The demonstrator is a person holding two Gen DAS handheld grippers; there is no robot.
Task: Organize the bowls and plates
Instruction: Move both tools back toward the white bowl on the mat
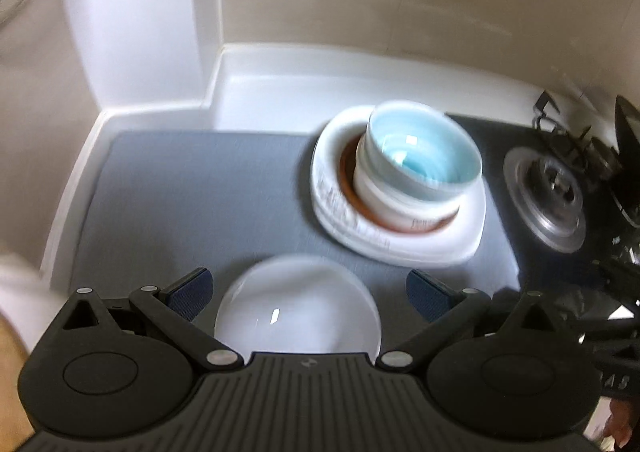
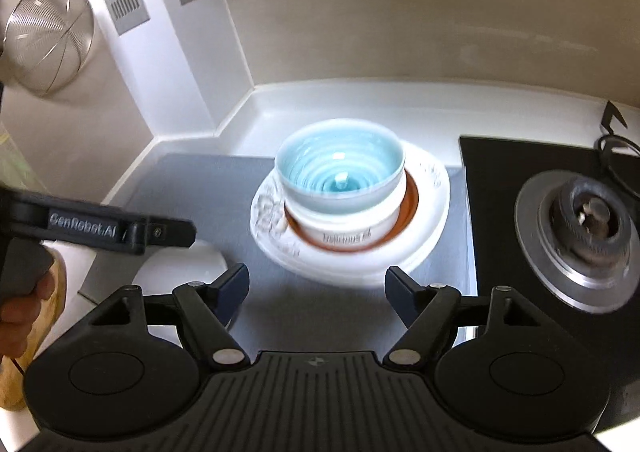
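Note:
A glossy blue bowl (image 1: 420, 156) (image 2: 340, 172) tops a stack on the grey mat (image 1: 180, 192): under it are a white bowl (image 2: 344, 230), a brown plate (image 2: 413, 196) and a white square plate (image 1: 400, 248) (image 2: 434, 220). My left gripper (image 1: 308, 294) is open above a separate white bowl (image 1: 298, 308) that lies on the mat; its pads do not press on the bowl. My right gripper (image 2: 318, 288) is open and empty, just in front of the stack. In the right wrist view the left gripper's body (image 2: 120, 230) reaches in from the left, over that white bowl (image 2: 180, 264).
A gas burner (image 1: 548, 192) (image 2: 584, 232) on a black hob lies right of the mat. White counter and walls form a corner behind the stack. A wire strainer (image 2: 48, 36) hangs on the left wall. A hand (image 2: 24, 312) holds the left gripper.

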